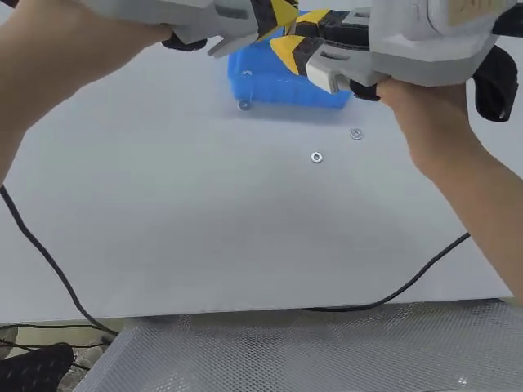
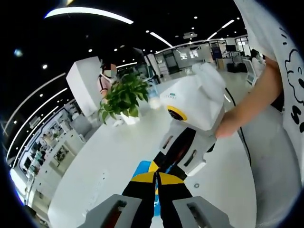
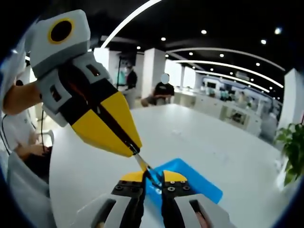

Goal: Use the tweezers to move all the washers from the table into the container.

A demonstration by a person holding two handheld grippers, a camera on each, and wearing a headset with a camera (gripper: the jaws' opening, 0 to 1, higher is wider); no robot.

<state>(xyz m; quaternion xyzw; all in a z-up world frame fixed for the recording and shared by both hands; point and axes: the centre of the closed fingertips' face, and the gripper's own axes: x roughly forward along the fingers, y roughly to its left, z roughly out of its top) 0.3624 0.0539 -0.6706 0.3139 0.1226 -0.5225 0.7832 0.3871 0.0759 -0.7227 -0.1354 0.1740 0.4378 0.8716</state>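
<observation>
Left gripper (image 2: 157, 176): jaws closed together, tips meeting; in the right gripper view its yellow tips pinch the upper end of the tweezers (image 3: 142, 164). Right gripper (image 3: 152, 179): jaws narrow, a thin dark gap between them, tip to tip with the left gripper; the lower end of the tweezers runs into that gap; whether these jaws actually grip it cannot be told.

Both grippers are held clear above the table (image 1: 204, 229), facing one another, each in a hand; the blue container (image 1: 278, 83) sits directly beneath the meeting jaw tips.

Washers, three counted on the table, all outside the container: first washer (image 1: 244, 104) below the left gripper, just beside the container's near wall; second washer (image 1: 356, 134) below the right gripper, near the container's corner; third washer (image 1: 316, 157) beside the second, on the person's side of it, apart from it.

A black cable (image 1: 409, 282) trails from the right gripper's side across the table edge.
</observation>
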